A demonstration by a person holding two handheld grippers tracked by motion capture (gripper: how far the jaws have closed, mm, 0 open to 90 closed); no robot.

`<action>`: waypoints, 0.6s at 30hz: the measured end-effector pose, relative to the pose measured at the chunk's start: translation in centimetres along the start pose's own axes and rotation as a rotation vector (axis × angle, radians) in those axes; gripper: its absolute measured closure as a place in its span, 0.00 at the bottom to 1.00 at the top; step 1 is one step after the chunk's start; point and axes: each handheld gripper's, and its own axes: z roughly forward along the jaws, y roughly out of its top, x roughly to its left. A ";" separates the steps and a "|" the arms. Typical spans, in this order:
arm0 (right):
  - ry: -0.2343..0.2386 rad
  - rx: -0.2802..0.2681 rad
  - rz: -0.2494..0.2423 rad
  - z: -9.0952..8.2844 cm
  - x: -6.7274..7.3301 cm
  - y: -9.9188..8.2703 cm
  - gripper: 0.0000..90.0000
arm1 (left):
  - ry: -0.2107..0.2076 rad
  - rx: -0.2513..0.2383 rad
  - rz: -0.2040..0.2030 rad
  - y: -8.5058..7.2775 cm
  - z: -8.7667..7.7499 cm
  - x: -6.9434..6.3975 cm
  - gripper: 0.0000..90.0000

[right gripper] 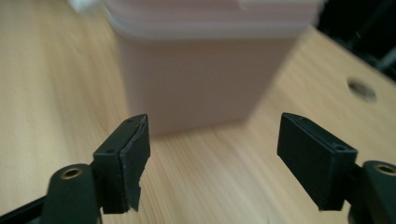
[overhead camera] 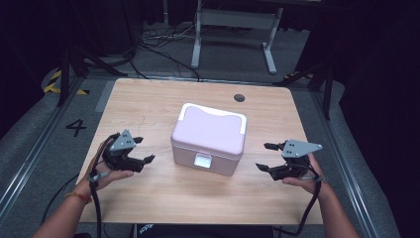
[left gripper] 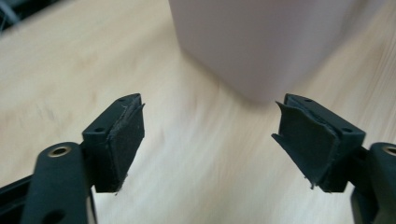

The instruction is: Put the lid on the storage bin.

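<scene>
The left gripper [overhead camera: 140,150] and the right gripper [overhead camera: 265,157] hover with jaws wide apart and empty. Between them, the closed pink lidded box [overhead camera: 208,139] stands mid-tabletop [overhead camera: 148,104]. Both should approach its sides evenly, so the box does not slide.

Overhead-lit table in a dark room; close views partly blurred.
The wooden table [overhead camera: 148,106] is evenly bright while the surrounding floor sinks into near-black. A glare patch marks the pink box's [overhead camera: 210,134] front latch. In both gripper views the box and wood grain are smeared and unfocused; the black pads [left gripper: 126,135] stay sharp.
</scene>
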 end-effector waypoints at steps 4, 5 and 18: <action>-0.104 0.093 0.148 0.2 -1.2 -4.8 0.28 | 0.004 0.080 -0.019 -2.7 0.6 -0.5 0.24; -0.129 0.113 0.168 0.1 -1.3 -5.6 0.27 | -0.005 0.084 -0.036 -3.2 0.7 -0.4 0.24; -0.206 0.174 0.358 -0.7 -1.5 -11.1 0.21 | 0.009 0.096 -0.126 -6.3 0.8 -0.4 0.18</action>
